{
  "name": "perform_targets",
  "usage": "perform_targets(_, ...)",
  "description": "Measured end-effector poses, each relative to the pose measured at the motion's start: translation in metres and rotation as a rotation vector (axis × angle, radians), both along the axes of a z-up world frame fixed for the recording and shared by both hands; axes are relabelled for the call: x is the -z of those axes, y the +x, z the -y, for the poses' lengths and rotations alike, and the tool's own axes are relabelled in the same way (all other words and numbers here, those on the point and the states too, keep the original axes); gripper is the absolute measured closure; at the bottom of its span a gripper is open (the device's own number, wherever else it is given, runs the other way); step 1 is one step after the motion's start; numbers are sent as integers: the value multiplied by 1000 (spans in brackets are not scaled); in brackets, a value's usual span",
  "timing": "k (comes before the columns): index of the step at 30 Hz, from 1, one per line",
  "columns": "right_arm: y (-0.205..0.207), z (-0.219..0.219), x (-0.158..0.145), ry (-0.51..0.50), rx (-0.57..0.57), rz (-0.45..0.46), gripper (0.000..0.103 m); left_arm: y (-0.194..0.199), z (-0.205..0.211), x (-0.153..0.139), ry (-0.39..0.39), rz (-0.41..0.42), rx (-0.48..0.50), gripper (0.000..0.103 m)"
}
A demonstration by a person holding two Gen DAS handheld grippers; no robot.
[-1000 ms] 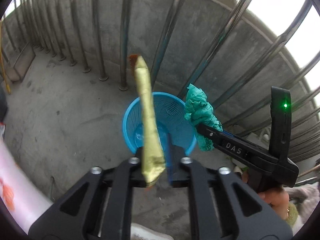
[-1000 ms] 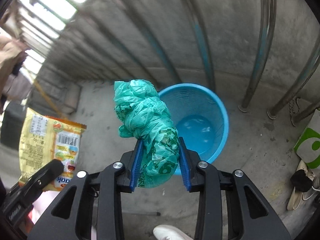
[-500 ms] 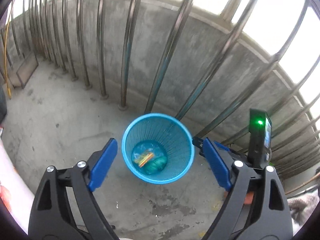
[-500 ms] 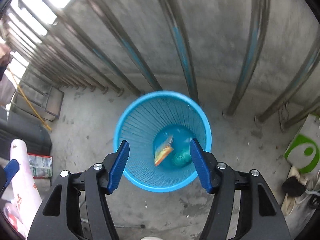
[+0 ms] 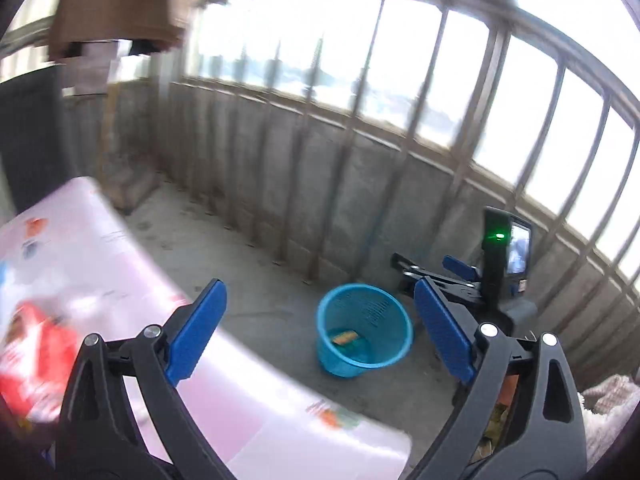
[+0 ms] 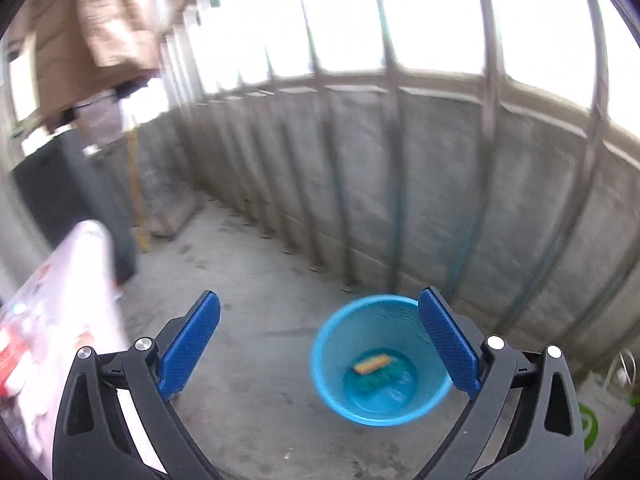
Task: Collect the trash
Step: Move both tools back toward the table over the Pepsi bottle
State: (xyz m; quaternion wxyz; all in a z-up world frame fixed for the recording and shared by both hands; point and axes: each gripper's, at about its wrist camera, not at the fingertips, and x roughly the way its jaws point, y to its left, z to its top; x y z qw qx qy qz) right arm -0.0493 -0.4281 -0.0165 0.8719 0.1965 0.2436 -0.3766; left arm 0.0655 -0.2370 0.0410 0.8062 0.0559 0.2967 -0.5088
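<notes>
The blue mesh basket stands on the concrete floor by the railing. A yellow snack wrapper and a crumpled green plastic bag lie on its bottom. My left gripper hangs well above and behind the basket, its jaws opening wide with nothing between them. In the right wrist view the basket shows the same wrapper and bag inside. My right gripper is also raised, its jaws opening and empty. The right gripper is also in the left wrist view, beyond the basket.
A pink-and-white printed surface fills the lower left, also seen in the right wrist view. Steel railing bars on a low concrete wall run behind the basket. A brown garment hangs upper left. A green-and-white bag lies at right.
The left gripper let go of the yellow wrapper and the right of the green bag; both now lie in the basket. Both grippers opened wide, rose and drew back from the basket.
</notes>
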Motion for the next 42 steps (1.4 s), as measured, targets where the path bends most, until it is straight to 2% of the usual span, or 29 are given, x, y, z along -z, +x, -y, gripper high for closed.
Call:
perform_targets(7,27,-73,-49,-126,-256,68,6,1,-113,-10,-72,26,-246,10)
perform_targets(12,39,-137,-79,-257,-401,101,6,0,-188,-11,-76,84,-422,10)
perform_targets(15,52,-166,-81,-287,-478,118,6,2,-231,-12,-91,109,-490,10)
perform_targets(18,65,-194,-80,-292,-563,118,6,9,-264,-10,-101,85,-552,10)
perform_targets(24,88,-240,-77,-296,-702,104,7,10,-296,5,-52,88,-626,10)
perform_targets(27,95,-262,-77,-315,-759,98,7,3,-305,15,-25,100,-613,10)
perform_targets(31,105,-274,-70,-290,-833,71,13,-4,-306,30,-6,93,-580,10)
perform_targets(35,106,-280,-60,-231,-898,35,25,-3,-315,38,0,96,-615,12)
perform_targets(38,107,-280,-48,-145,-940,8,36,5,-337,38,-26,74,-673,25)
perform_targets(40,112,-279,-39,-83,-955,-11,44,15,-353,38,-52,37,-700,40)
perform_targets(42,116,-277,-29,-26,-954,-35,51,26,-371,39,-70,3,-749,46)
